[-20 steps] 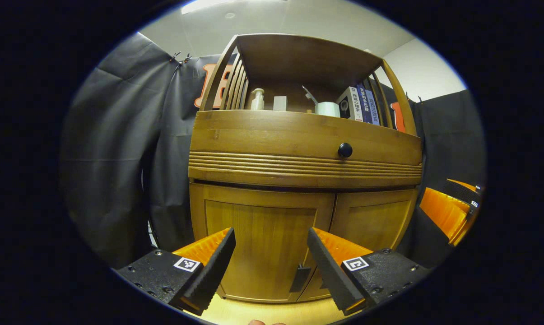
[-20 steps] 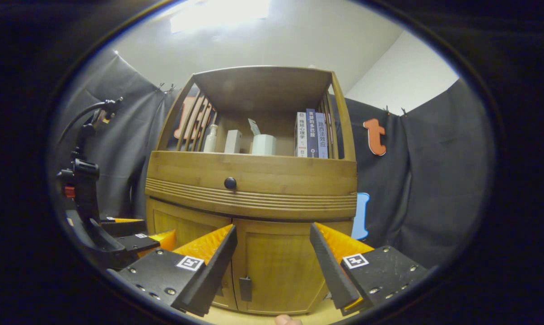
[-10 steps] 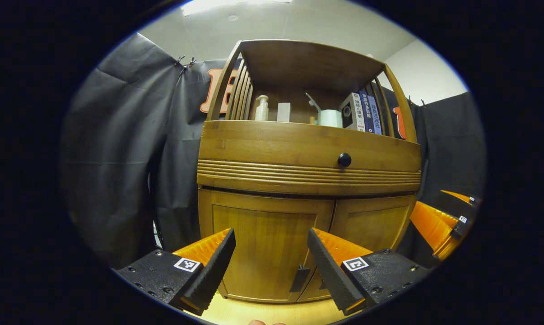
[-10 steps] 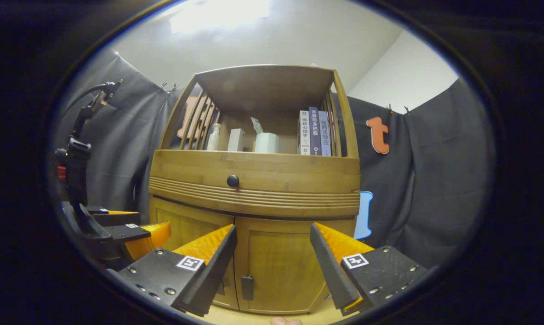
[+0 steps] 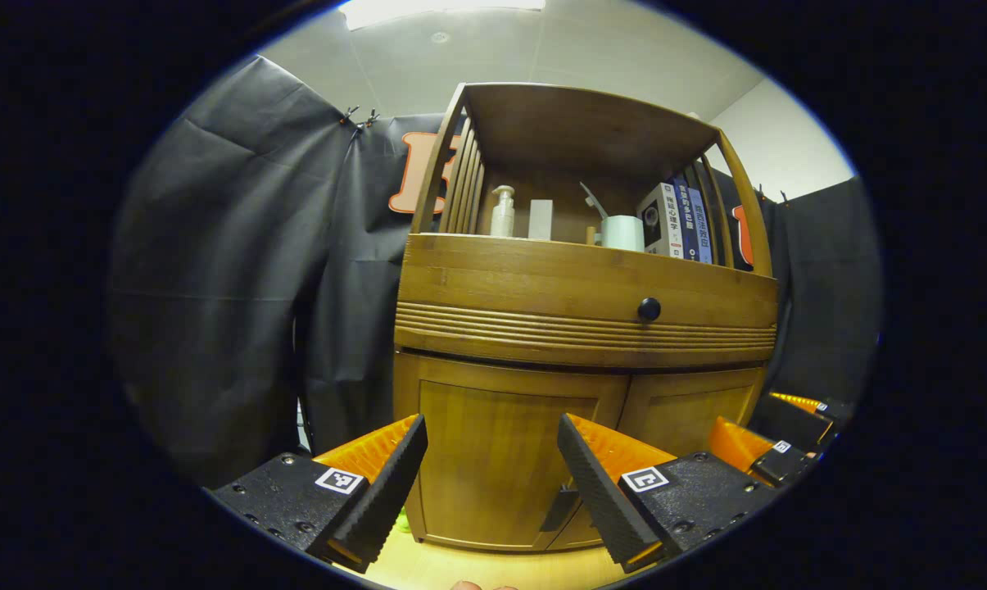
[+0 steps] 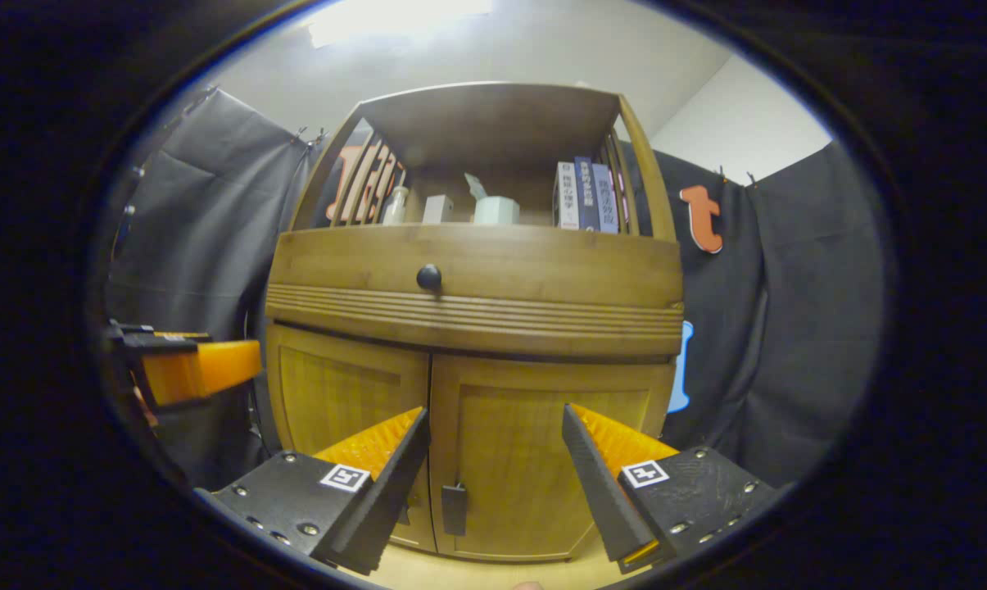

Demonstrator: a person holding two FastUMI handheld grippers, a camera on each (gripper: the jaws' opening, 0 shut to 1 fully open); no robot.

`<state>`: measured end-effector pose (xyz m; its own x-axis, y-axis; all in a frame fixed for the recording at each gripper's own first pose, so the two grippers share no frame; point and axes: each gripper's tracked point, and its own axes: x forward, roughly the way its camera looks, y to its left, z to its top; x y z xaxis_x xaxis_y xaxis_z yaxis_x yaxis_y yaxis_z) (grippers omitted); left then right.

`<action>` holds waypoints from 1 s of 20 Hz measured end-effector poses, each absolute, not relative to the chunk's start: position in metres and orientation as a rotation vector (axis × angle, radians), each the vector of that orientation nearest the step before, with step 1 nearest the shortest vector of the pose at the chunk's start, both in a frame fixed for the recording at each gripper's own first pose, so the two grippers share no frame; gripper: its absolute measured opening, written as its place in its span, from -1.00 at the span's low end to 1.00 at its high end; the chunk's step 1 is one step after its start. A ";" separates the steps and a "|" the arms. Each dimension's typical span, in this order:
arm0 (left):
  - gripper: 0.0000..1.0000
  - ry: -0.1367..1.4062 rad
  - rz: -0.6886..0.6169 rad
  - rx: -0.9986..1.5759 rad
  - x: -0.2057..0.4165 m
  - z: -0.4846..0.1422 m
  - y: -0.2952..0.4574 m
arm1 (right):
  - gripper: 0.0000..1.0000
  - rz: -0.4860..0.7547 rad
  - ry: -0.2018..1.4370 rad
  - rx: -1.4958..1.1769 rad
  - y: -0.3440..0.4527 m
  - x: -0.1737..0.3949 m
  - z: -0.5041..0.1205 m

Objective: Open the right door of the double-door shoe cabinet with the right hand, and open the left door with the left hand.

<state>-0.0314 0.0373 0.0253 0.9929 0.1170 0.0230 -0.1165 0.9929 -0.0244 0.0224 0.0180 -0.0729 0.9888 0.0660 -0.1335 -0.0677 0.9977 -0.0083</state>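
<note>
Right now both doors of the shoe cabinet [image 5: 583,287] are closed. L gripper [image 5: 491,475] faces the left door [image 5: 493,459], fingers spread wide w/ nothing between them, not touching the wood. That door's dark handle [image 5: 560,508] sits low by the centre seam, partly hidden behind the gripper's own finger, so its shape is hard to make out. R gripper [image 6: 493,471] is also wide apart and empty, aimed at the right door [image 6: 534,467]; right door's handle [image 6: 454,508] is a small dark tab low next to the seam, between the fingers but farther off, no contact. In the right gripper view the L gripper shows off to the left of the cabinet, near the left door's outer edge. Above the doors: a drawer front w/ round black knob [image 6: 428,277], then an open shelf w/ a pump bottle [image 5: 502,211], a white cup [image 5: 622,233] and a few books [image 6: 583,197] upright at the right end. Cabinet stands on a light wood floor [image 5: 493,565]
</note>
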 end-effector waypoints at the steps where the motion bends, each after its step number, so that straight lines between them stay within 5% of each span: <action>1: 0.96 -0.023 0.128 -0.022 -0.033 0.026 0.043 | 0.89 0.065 0.155 -0.018 0.021 0.028 -0.086; 8: 0.96 -0.039 0.207 -0.007 -0.036 0.032 0.081 | 0.38 0.086 0.285 0.017 0.045 0.052 -0.155; 14: 0.96 -0.041 0.257 -0.005 -0.036 0.032 0.106 | 0.36 0.083 0.397 -0.002 0.058 0.061 -0.209; 16: 0.98 -0.039 0.275 -0.004 -0.037 0.031 0.115 | -0.23 0.068 0.428 0.010 0.059 0.064 -0.227; 20: 0.96 -0.036 0.304 -0.006 -0.039 0.029 0.128 | -0.26 0.060 0.480 0.014 0.062 0.075 -0.246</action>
